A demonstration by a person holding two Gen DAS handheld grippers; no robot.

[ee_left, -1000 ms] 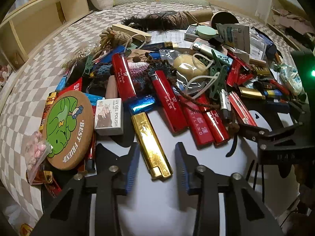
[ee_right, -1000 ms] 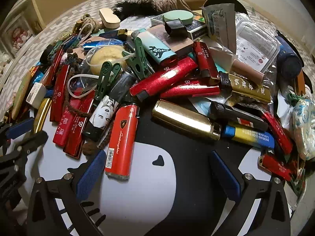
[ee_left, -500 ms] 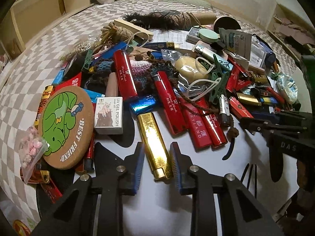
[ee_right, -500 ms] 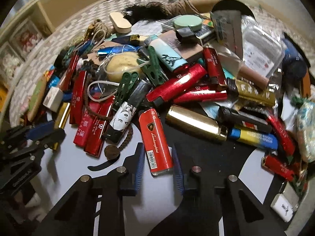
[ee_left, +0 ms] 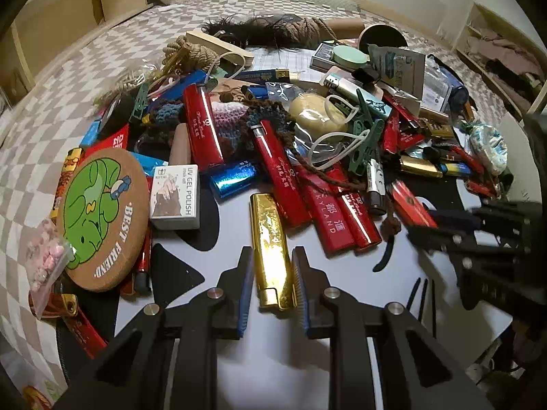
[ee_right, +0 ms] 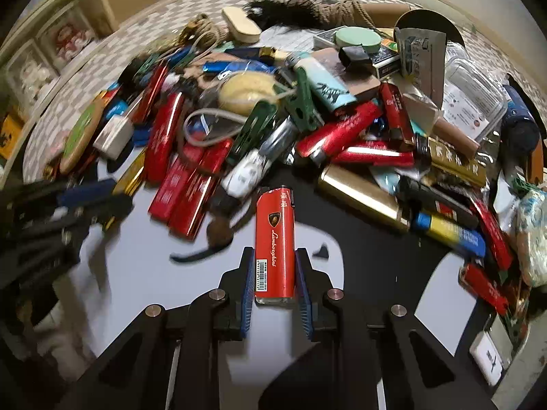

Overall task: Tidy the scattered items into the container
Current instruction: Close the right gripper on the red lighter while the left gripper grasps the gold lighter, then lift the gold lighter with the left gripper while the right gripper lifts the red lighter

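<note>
Both grippers I ran pinched near lighter ends, left gripper (ee_left: 272,282) on the slick, stiff gold lighter (ee_left: 270,249), right gripper (ee_right: 274,278) on the orange lighter (ee_right: 275,246).

left tool (ee_left: 272,275) | pads against gold lighter (ee_left: 270,251) | cork coaster (ee_left: 102,218) left, apart

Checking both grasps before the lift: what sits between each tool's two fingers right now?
Left wrist view: the gold lighter lies between the left tool's fingers. Right wrist view: the orange-red Lamborghini lighter is clamped between the right tool's fingers.
</note>
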